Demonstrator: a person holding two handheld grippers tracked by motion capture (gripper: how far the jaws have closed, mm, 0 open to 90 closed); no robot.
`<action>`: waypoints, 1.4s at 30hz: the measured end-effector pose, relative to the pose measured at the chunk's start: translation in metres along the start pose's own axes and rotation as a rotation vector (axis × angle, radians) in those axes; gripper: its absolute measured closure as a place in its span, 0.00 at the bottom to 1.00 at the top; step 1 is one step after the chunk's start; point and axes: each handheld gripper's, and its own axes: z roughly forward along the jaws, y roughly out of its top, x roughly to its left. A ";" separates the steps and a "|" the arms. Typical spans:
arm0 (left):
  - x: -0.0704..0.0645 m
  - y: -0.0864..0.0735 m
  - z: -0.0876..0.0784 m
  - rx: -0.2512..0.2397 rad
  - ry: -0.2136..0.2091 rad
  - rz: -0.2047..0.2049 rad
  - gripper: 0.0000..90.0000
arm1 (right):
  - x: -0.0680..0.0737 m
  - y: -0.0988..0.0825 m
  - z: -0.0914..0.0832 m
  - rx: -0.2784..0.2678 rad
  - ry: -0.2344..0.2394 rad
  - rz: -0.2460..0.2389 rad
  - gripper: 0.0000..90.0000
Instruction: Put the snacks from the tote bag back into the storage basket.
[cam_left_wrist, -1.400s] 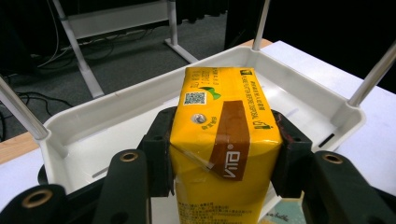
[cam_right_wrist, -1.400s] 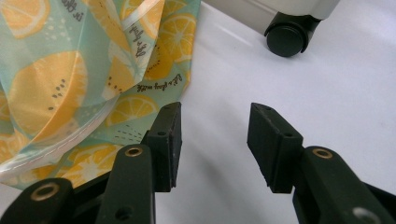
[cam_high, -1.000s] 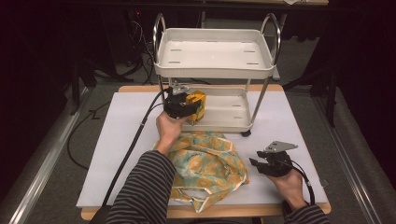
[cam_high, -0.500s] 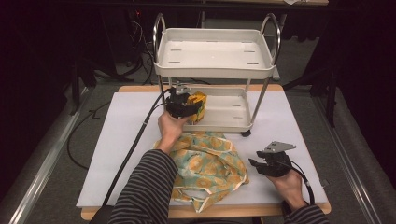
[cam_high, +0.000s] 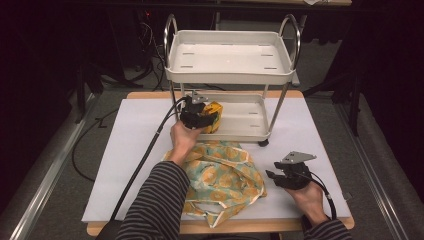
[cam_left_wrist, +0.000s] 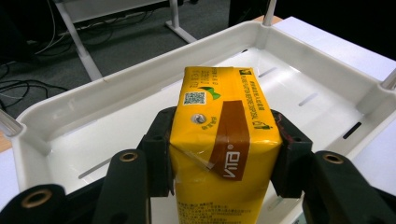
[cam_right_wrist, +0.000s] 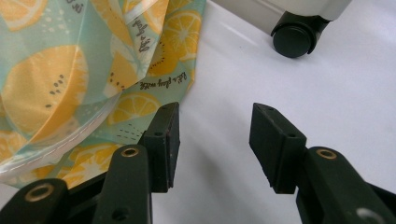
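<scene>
A yellow drink carton (cam_left_wrist: 224, 149) stands clamped between the pads of the left gripper (cam_high: 199, 117), just over the near-left corner of the lower tray (cam_high: 250, 131) of a small white cart (cam_high: 230, 55). The right gripper (cam_right_wrist: 214, 140) rests near the table's (cam_high: 130, 150) near right corner, jaws apart and holding nothing, beside a lemon-print cloth bag (cam_high: 220, 177) lying at the near edge.

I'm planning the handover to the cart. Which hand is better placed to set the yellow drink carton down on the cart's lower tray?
Left. The left gripper already clamps the carton over the lower tray. The right gripper hangs open over the table beside the lemon-print bag, away from the cart.
</scene>
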 end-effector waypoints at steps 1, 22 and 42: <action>0.000 0.000 0.000 0.008 -0.005 -0.008 0.57 | 0.000 0.000 0.000 0.005 0.000 0.000 0.60; 0.001 -0.001 -0.007 0.130 -0.029 0.007 0.57 | 0.000 0.001 0.002 0.015 0.002 0.004 0.59; -0.002 0.001 -0.015 0.162 -0.019 0.043 0.39 | -0.001 0.000 0.002 0.014 0.005 0.008 0.59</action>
